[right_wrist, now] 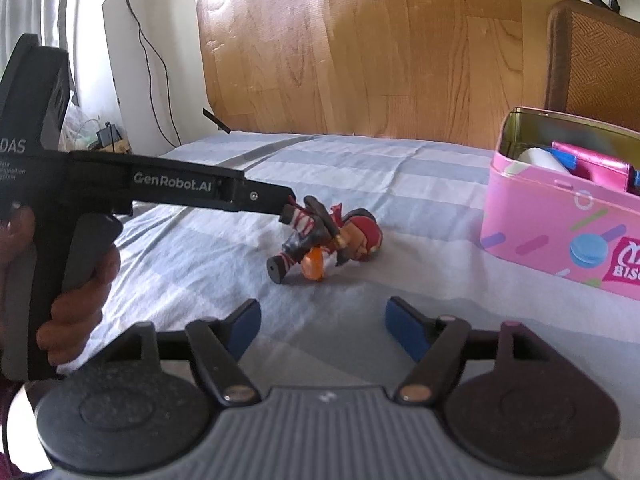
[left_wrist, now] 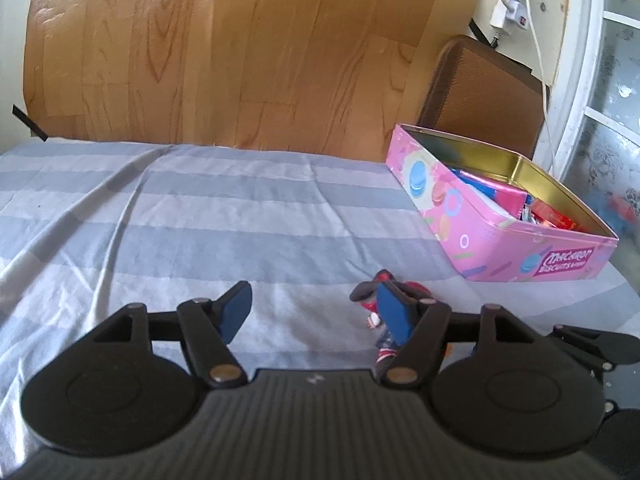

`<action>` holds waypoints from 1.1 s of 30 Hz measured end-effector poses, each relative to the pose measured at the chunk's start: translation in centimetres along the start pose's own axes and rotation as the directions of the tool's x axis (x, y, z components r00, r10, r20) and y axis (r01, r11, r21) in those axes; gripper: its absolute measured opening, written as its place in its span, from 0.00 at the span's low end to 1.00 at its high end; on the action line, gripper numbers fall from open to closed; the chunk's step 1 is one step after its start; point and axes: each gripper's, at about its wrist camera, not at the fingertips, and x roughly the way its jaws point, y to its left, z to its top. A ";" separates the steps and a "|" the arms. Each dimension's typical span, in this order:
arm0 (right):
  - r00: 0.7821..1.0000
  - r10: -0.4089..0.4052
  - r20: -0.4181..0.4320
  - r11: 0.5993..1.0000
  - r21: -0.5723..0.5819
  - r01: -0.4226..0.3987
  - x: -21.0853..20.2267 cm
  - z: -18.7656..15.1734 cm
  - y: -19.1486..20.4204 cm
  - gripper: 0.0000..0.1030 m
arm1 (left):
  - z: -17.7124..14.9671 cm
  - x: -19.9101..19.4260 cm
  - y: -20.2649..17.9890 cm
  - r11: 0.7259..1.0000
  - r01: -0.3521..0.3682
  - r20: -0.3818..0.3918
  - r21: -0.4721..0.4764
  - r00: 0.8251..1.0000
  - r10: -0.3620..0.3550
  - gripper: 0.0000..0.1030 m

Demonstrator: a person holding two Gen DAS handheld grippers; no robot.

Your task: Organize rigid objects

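**Both hand-held grippers spread beside a toy figure on the bed**

From my remote station I see the left hand-held gripper (left_wrist: 314,308) with its blue pads apart and nothing between them; its right pad stands in front of the toy figure (left_wrist: 376,294), which lies on its side on the striped sheet (left_wrist: 200,216). The right hand-held gripper (right_wrist: 323,326) is likewise spread, with only bare sheet between its pads, and the toy figure (right_wrist: 332,234) lies just beyond them. In the right wrist view, one finger of the left hand-held gripper reaches the figure's near end (whether it touches I cannot tell), and a hand (right_wrist: 76,280) grips the handle. The pink biscuit tin (left_wrist: 500,216), open and holding coloured packets, sits near the bed's far right edge, apart from the figure.
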 end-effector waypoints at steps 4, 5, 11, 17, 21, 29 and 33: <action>1.000 -0.013 -0.006 1.000 -0.015 0.013 0.1 0.1 0.3 0.70 | -0.4 0.0 0.3 1.000 -0.027 0.005 -0.001 1.000 0.027 0.69; 1.000 -0.017 -0.007 1.000 -0.018 0.017 0.1 0.1 0.3 0.70 | -0.5 0.0 0.4 0.999 -0.037 0.008 0.001 0.999 0.037 0.69; 1.000 -0.031 0.003 0.999 -0.013 0.031 0.8 0.9 0.2 0.70 | -1.4 1.2 1.9 0.990 -0.138 0.007 -0.004 0.990 0.138 0.69; 0.998 -0.063 -0.025 0.995 -0.076 0.061 2.8 1.9 0.7 0.75 | -1.0 1.7 3.2 0.987 -0.142 -0.001 -0.071 0.990 0.142 0.70; 0.998 -0.051 -0.040 0.995 -0.082 0.048 3.9 2.5 0.8 0.77 | -1.1 1.8 2.9 0.987 -0.148 -0.001 -0.063 0.989 0.148 0.70; 0.998 -0.048 -0.050 0.995 -0.089 0.044 5.5 3.8 1.1 0.77 | -1.2 1.8 2.7 0.987 -0.154 -0.002 -0.050 0.988 0.154 0.70; 0.998 -0.054 -0.043 0.994 -0.100 0.050 5.5 3.8 1.0 0.60 | -1.3 1.7 2.7 0.987 -0.157 -0.003 -0.045 0.988 0.157 0.71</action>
